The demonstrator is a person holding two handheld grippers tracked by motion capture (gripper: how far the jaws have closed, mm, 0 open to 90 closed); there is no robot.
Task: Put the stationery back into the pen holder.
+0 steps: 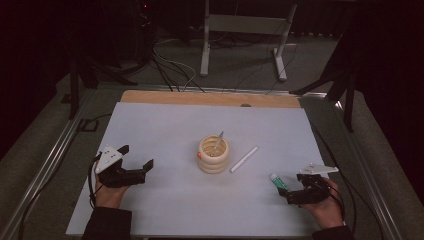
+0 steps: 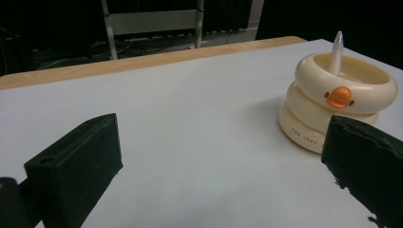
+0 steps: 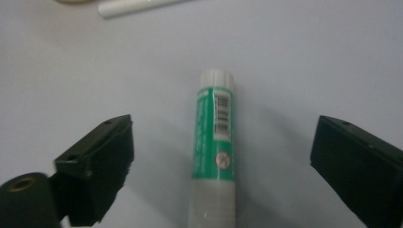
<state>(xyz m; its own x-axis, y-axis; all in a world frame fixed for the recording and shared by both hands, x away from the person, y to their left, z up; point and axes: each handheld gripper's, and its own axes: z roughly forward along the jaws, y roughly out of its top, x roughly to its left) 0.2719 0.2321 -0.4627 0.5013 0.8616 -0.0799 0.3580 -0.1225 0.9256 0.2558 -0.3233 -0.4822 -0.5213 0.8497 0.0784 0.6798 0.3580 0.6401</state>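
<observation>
right tongs (image 3: 223, 166) stand wide open above the desk (image 1: 150, 130), one black jaw on either side of the glue stick (image 3: 215, 142), neither jaw touching it. i hold nothing in them. the glue stick is a slim tube with a green printed label, a barcode, a small round symbol and a white cap; it lies flat on the white desk near my right hand (image 1: 327, 207), cap pointing away from me. left tongs (image 1: 135, 162) are also wide open and empty, hovering low over the left part of the desk, well apart from the cream holder (image 1: 213, 154).

high view: the holder, built of stacked cream rings, stands at the desk's middle with a pen (image 1: 218, 142) leaning inside it; a white stick (image 1: 244, 159) lies just to its right, between the holder and the glue stick.

left gripper view: the holder's orange duck-bill detail (image 2: 339, 96) and small lettering on its lowest ring, too small to read.

right gripper view: the label's print in close detail, with the white stick's end at the top edge.
</observation>
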